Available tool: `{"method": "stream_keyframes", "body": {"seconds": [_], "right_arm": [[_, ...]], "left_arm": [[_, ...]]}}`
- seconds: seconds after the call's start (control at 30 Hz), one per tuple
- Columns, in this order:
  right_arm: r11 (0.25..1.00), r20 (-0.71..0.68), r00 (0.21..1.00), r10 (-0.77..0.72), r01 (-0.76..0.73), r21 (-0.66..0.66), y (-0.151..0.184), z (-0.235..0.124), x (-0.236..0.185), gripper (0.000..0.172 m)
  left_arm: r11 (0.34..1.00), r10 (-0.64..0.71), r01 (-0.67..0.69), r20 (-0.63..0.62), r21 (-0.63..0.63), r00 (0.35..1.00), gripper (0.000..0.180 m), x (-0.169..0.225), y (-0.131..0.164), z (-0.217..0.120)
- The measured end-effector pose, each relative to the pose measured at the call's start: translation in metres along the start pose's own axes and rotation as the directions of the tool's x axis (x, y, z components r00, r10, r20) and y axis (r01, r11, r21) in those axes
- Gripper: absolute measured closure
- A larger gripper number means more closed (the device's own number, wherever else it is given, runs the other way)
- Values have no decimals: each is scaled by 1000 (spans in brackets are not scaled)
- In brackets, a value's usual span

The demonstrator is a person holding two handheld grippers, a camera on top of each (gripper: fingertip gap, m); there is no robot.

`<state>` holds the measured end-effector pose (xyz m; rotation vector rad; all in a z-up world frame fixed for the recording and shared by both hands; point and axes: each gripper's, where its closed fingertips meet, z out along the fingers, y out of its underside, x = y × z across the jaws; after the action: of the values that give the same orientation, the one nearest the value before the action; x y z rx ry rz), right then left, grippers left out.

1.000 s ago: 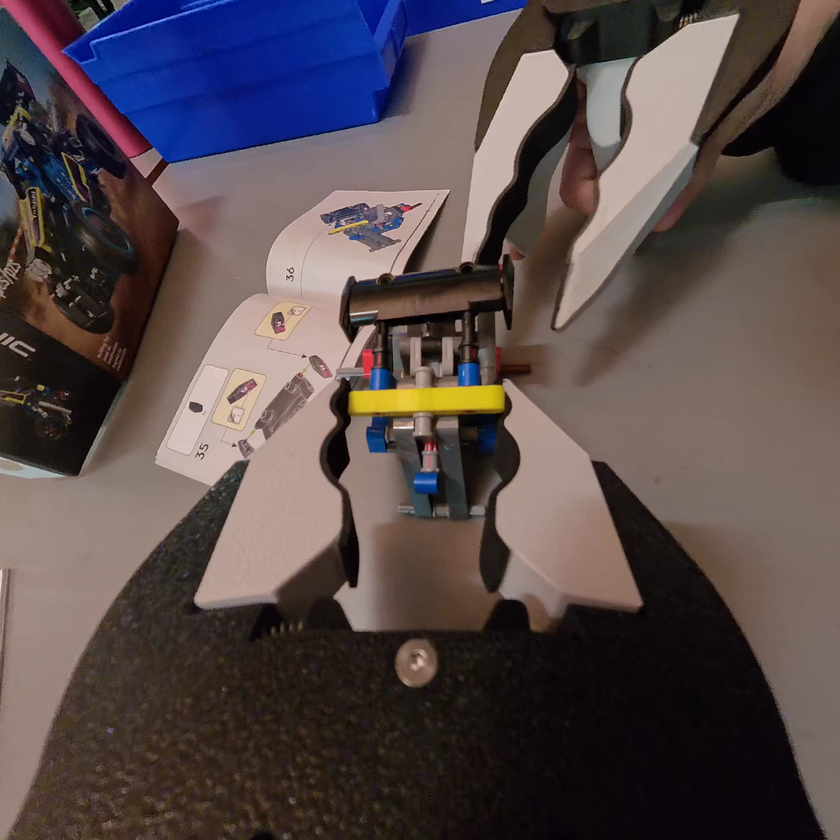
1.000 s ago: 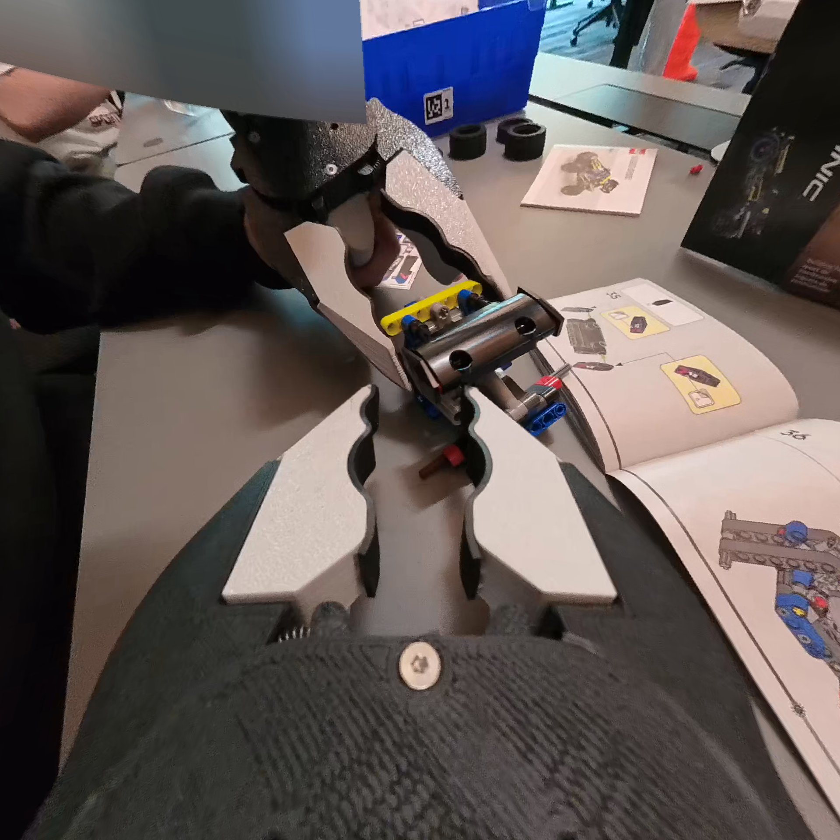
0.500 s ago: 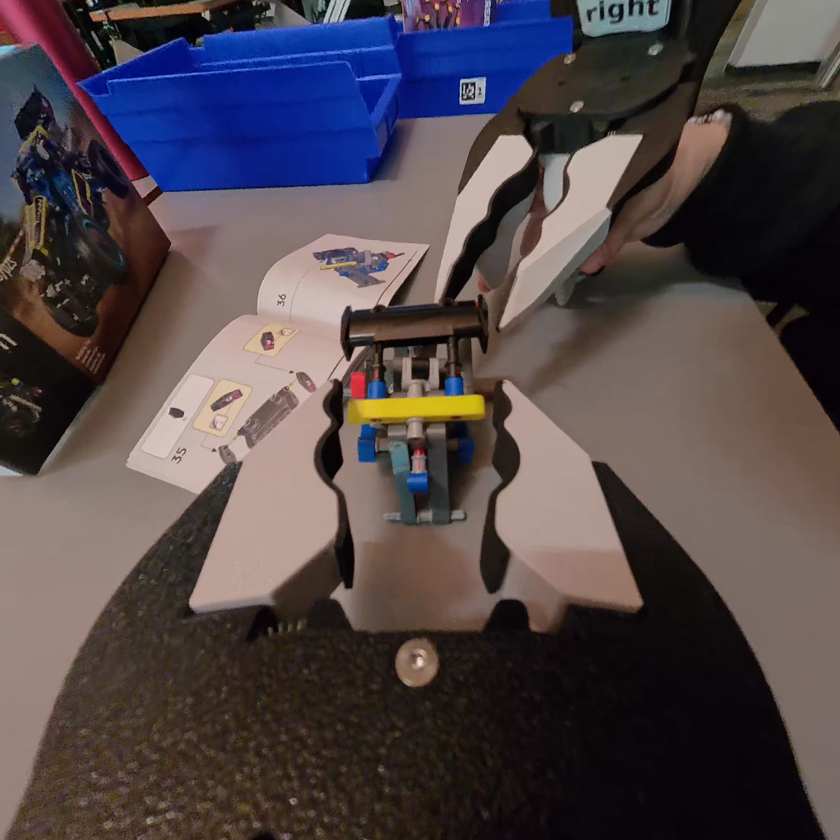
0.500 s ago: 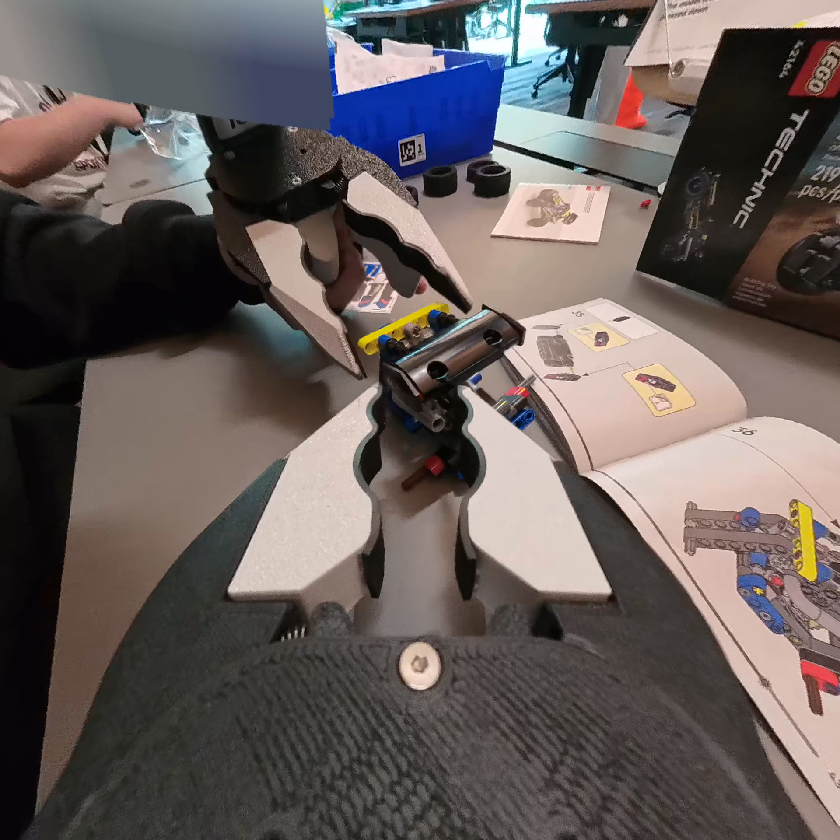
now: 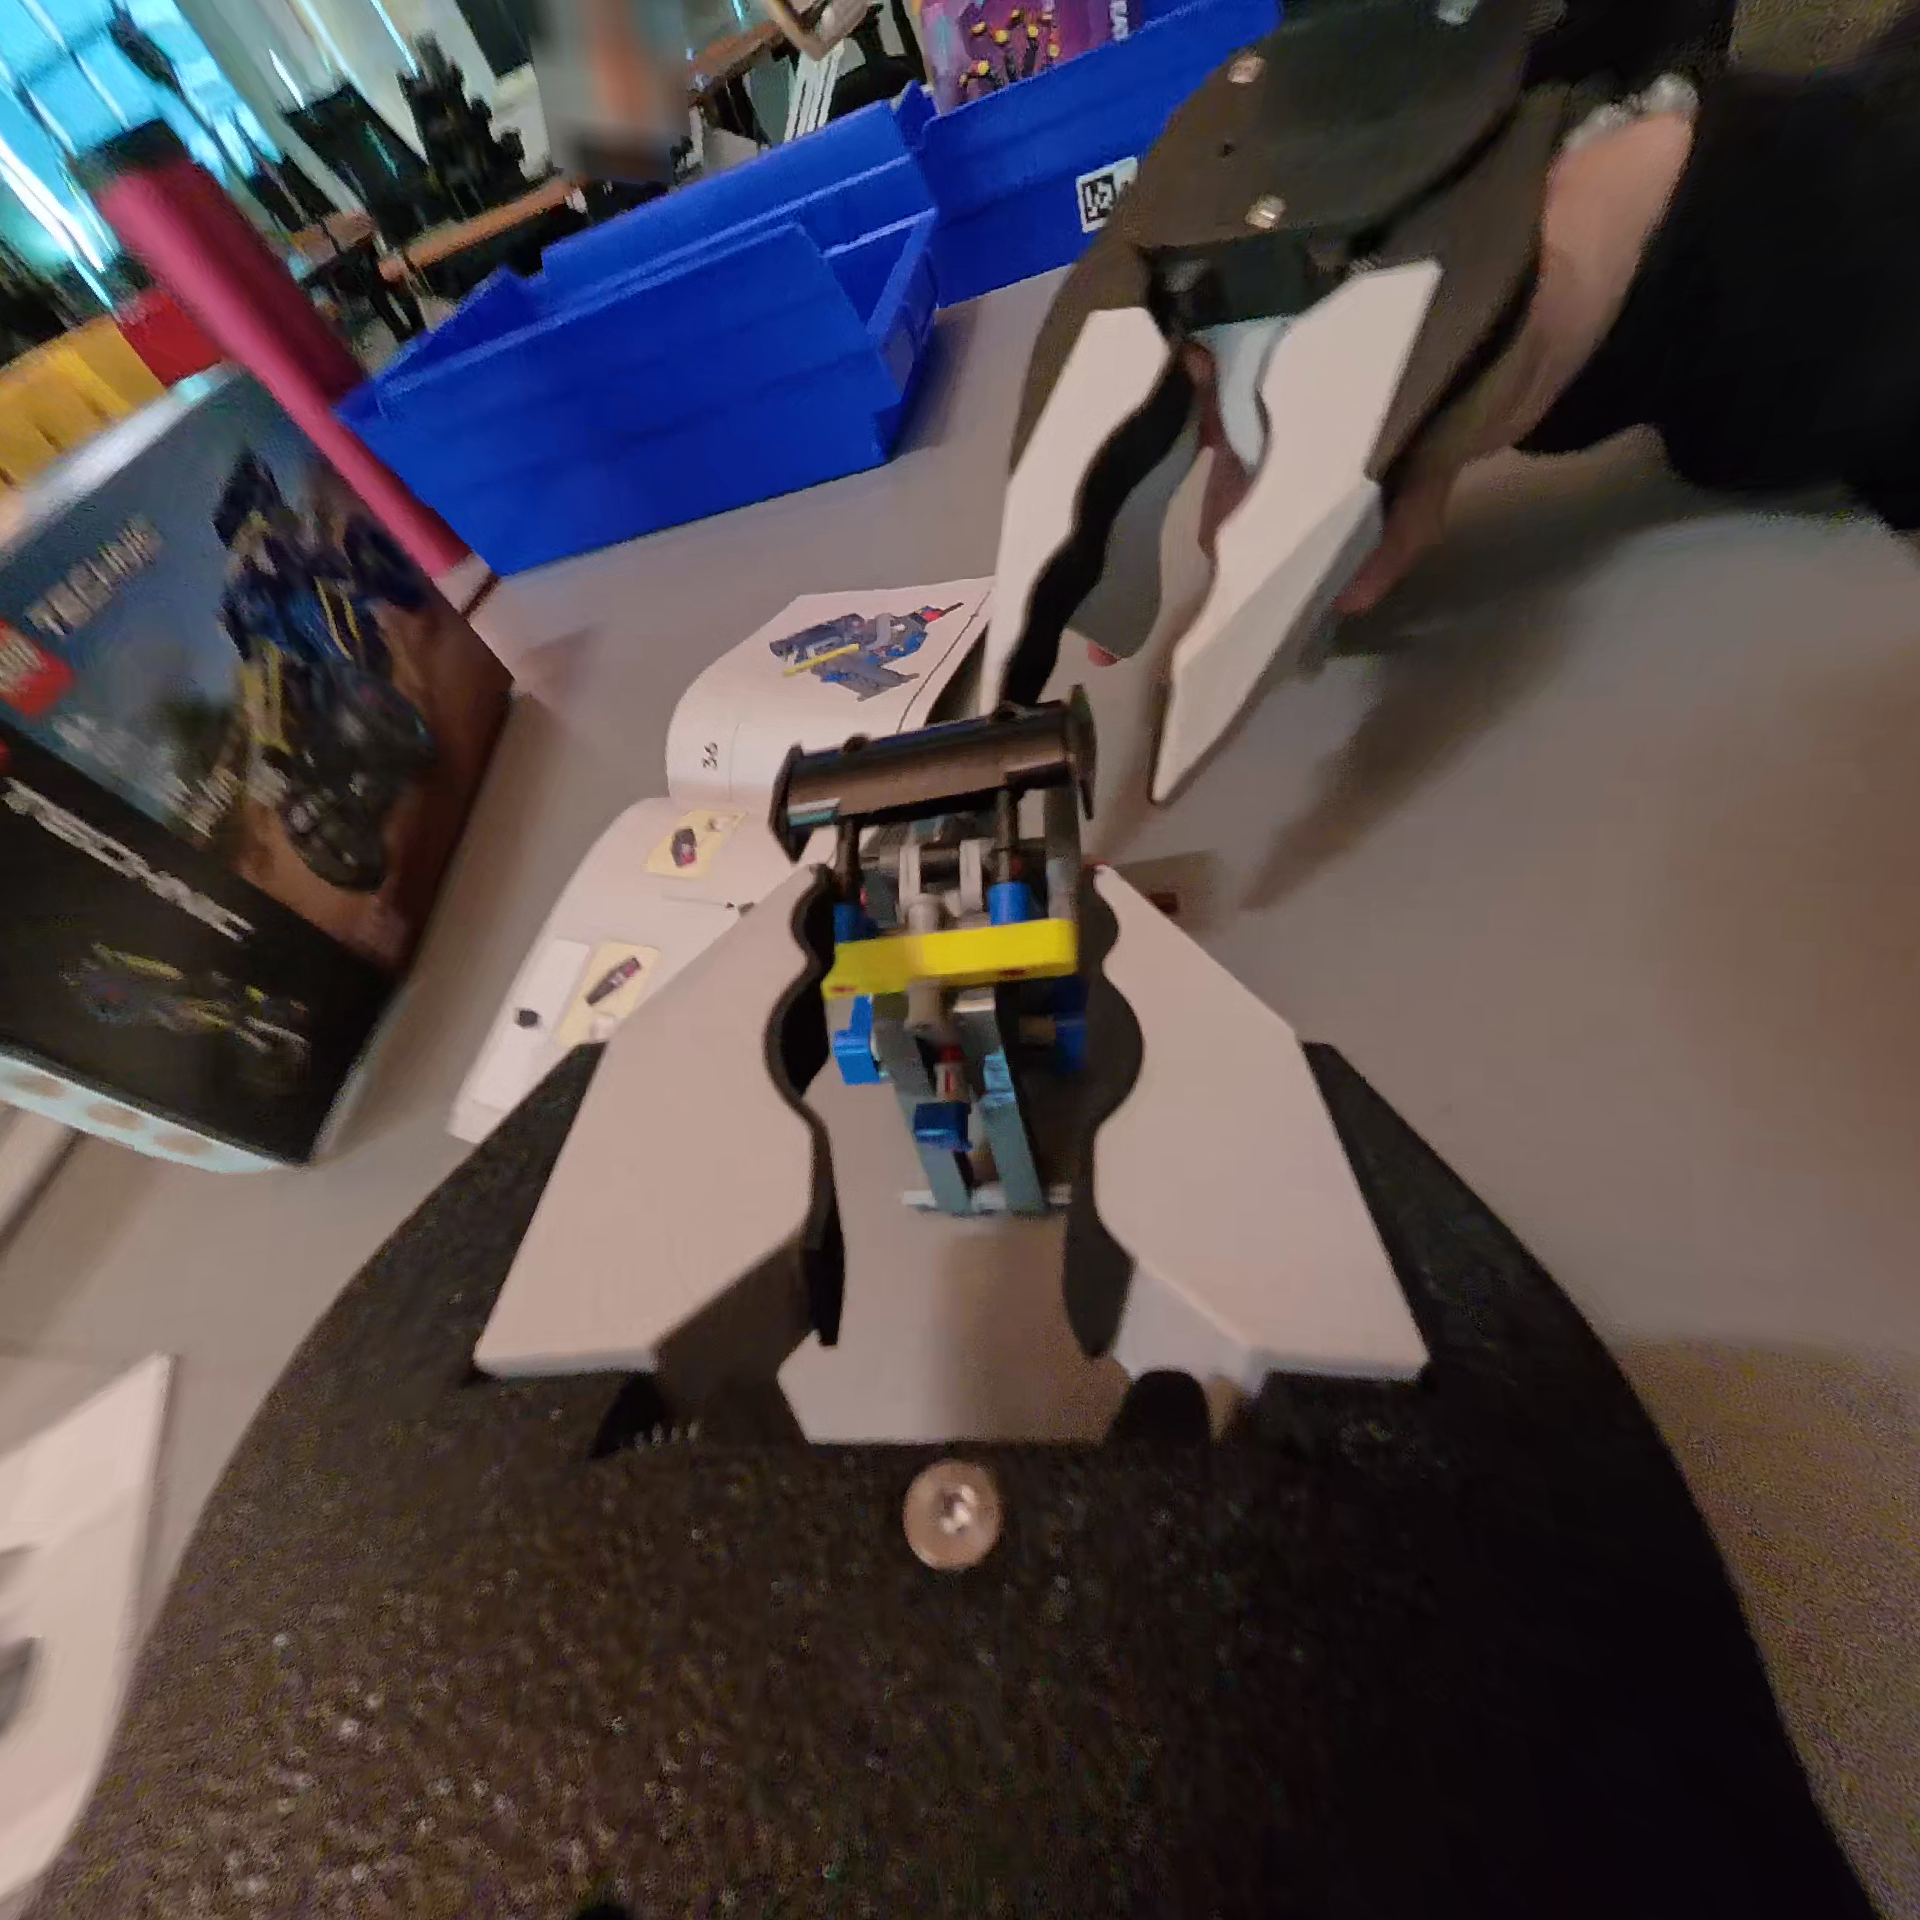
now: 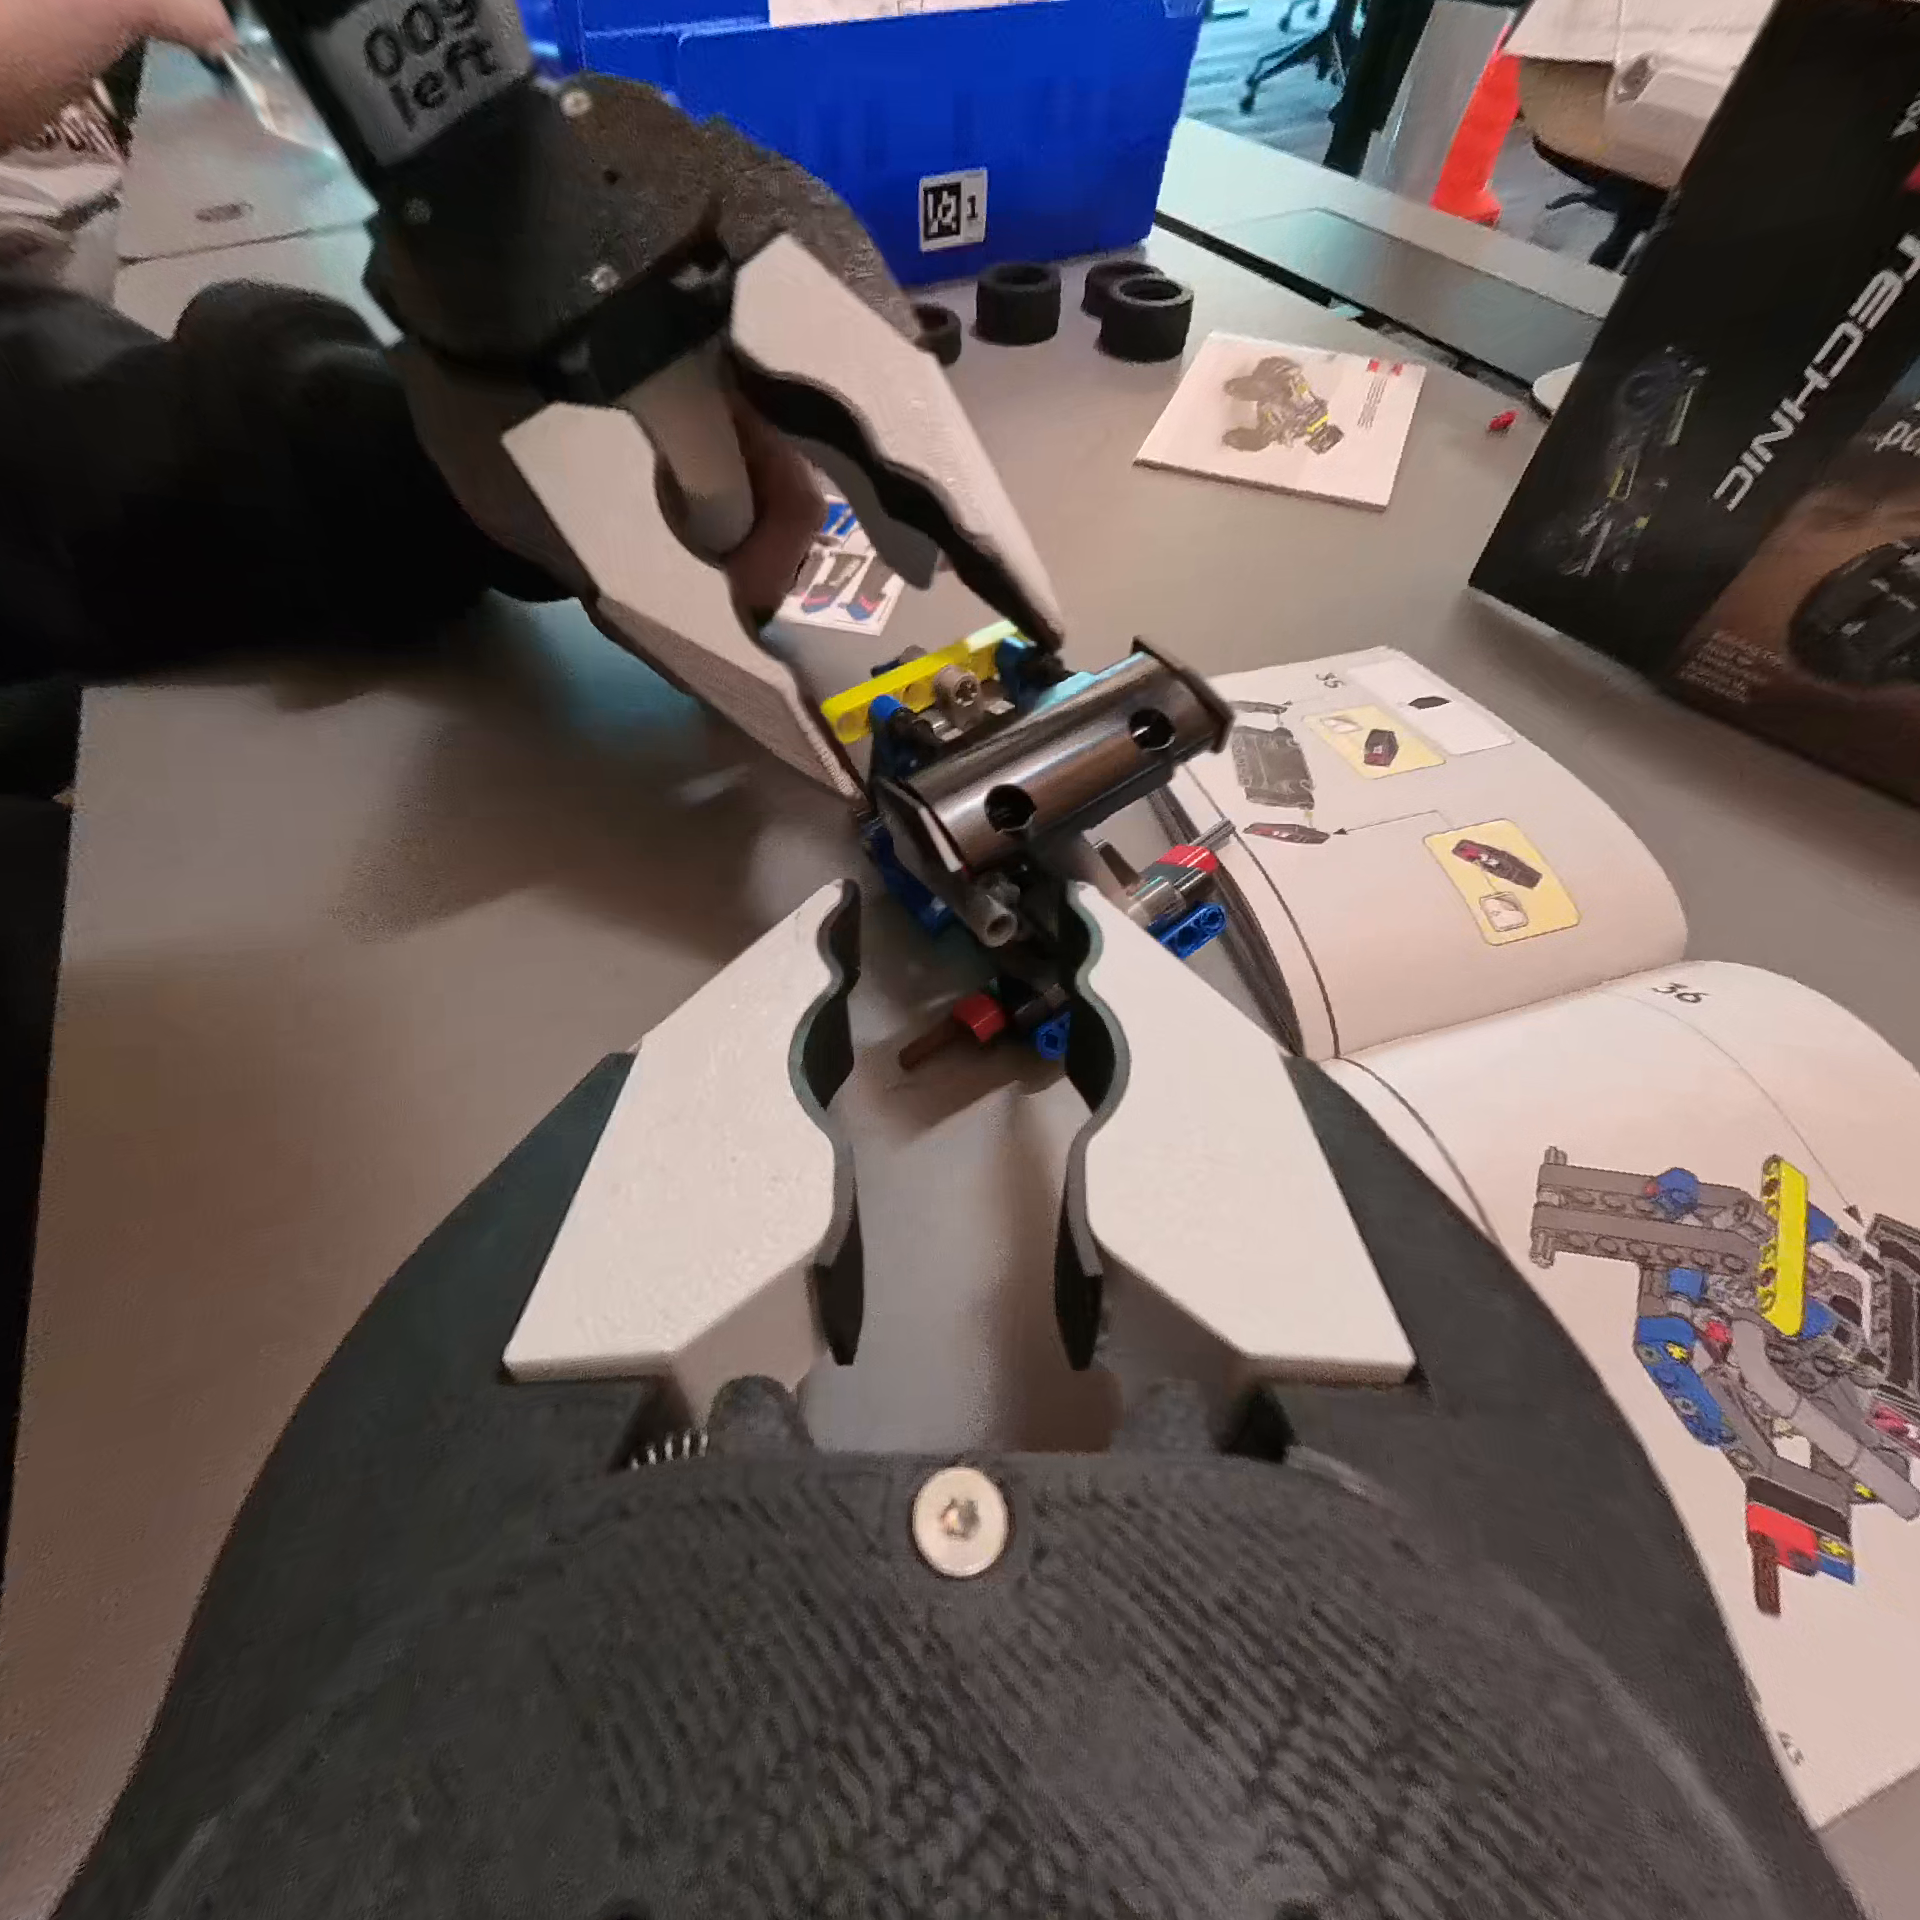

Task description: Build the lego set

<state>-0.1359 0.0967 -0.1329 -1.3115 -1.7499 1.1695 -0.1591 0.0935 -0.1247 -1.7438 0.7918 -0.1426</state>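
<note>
A small brick assembly point(image 5: 951, 956), with a yellow beam, blue and grey parts and a black cylinder point(image 6: 1049, 758) at its far end, sits between my two grippers over the grey table point(image 5: 1558, 935). My left gripper point(image 5: 951, 883) is shut on the assembly, one finger at each end of the yellow beam. It also shows in the right wrist view point(image 6: 945, 712), gripping the yellow beam point(image 6: 914, 675). My right gripper point(image 6: 964, 894) is open at the cylinder end. Its right finger point(image 6: 1101, 935) lies by the assembly's dark underside, and its left finger point(image 6: 831, 935) stands clear. It also shows in the left wrist view point(image 5: 1091, 748).
An open instruction booklet point(image 6: 1455, 831) lies beside the assembly. A dark product box point(image 5: 208, 727) stands at the left and blue bins point(image 5: 675, 364) at the back. Black tyres point(image 6: 1081, 301), a leaflet point(image 6: 1278, 416) and loose red, brown and blue pieces point(image 6: 977, 1023) lie on the table. My two grippers' fingertips are within a few centimetres of each other.
My left gripper's fingers have closed in onto the ends of the yellow beam. My right gripper's fingers have opened a little around the cylinder end. Both views have shifted and tilted.
</note>
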Motion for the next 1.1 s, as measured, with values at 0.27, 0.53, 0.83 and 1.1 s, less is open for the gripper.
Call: {"method": "stream_keyframes", "body": {"seconds": [0.27,0.53,0.83,1.1], "right_arm": [[981,89,982,168,-175,80,-12,-20,21,134],[952,222,932,287,-304,45,-20,-10,16,136],[960,256,929,267,-280,13,-14,-5,18,129],[955,277,919,280,-295,15,-16,-1,16,134]], "left_arm": [[884,468,-465,92,-55,879,136,-4,-8,-30],[970,229,-227,14,-86,973,137,-5,12,-22],[978,-203,193,-177,-74,963,97,-3,10,-20],[973,-176,147,-157,-180,972,109,-1,16,3]]}}
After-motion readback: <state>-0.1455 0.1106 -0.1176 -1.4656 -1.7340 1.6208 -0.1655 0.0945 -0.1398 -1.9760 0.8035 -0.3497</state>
